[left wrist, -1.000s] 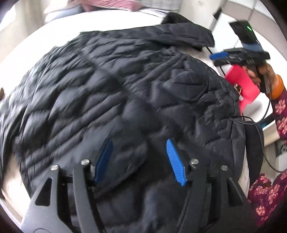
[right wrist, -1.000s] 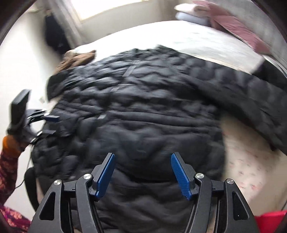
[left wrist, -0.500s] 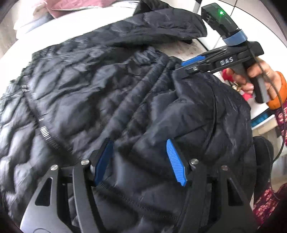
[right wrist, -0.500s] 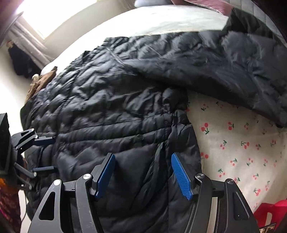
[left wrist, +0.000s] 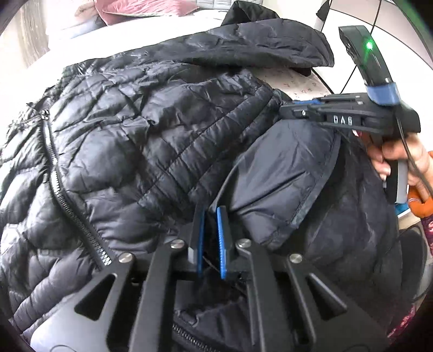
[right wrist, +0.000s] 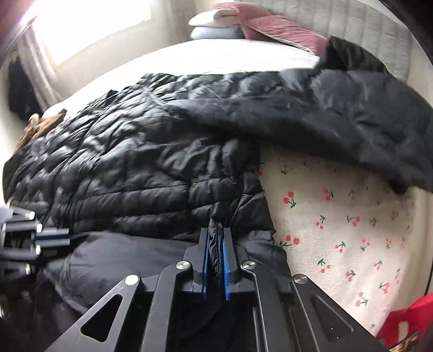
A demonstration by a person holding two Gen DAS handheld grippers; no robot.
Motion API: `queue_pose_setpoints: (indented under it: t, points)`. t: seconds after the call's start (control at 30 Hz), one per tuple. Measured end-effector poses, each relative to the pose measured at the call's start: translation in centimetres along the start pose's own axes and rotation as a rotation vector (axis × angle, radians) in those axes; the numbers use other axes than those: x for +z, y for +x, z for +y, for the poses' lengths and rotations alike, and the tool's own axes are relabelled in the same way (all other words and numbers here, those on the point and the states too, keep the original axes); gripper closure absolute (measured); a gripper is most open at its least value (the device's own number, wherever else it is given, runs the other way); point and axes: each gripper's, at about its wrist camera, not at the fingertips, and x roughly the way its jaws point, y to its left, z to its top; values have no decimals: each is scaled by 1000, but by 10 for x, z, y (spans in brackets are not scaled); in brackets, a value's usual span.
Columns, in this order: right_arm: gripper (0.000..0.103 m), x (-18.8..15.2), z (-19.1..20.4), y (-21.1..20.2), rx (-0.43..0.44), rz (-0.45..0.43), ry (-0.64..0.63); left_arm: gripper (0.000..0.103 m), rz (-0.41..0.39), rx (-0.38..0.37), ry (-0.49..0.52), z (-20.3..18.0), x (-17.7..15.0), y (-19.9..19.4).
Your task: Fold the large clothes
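A large black quilted puffer jacket lies spread on the bed, front up, its zipper running down the left. It also fills the right wrist view, one sleeve stretched to the right. My left gripper is shut on a fold of the jacket near its bottom hem. My right gripper is shut on the jacket's bottom corner; fabric is pinched between its blue pads. The right gripper shows in the left wrist view, the left gripper at the left edge of the right wrist view.
The bed has a cherry-print sheet and a white cover. Pink and white pillows lie at the head. A red object sits at the bed's near right. A brown garment lies at the far left.
Both grippers went from wide open above the jacket to shut on its near hem. The views moved lower and closer to the fabric.
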Motion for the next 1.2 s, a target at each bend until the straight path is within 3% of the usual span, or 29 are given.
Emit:
queue_pose_setpoints:
  t: [0.07,0.1,0.23,0.27,0.37,0.57,0.8,0.93,1.2]
  points:
    - [82,0,-6,-6,16,7,14,87,0,-5,-27,4,-2,-9]
    - [79,0,-9,-13,11,3,9,79,-3,-6,-44,7,-3,-14]
    - [46,-5,-19,-38,12,-23,22,34,-27,23,-100,13,-4,-33]
    - [38,-6,-24,-46,17,-35,41,33,-45,22,-122,15,-4,-40]
    - [30,-4,-41,-61,43,-62,112,21,-72,29,-207,24,-7,-59]
    - [24,12,-106,-85,31,-131,322,19,-56,71,-399,57,-16,-89]
    - [17,15,-198,-106,32,-254,632,6,-177,120,-537,93,-39,-105]
    - [16,7,-240,-95,44,-270,802,6,-191,163,-577,106,-49,-94]
    - [16,-5,-283,-64,113,-289,1015,7,-171,116,-652,126,-61,-81]
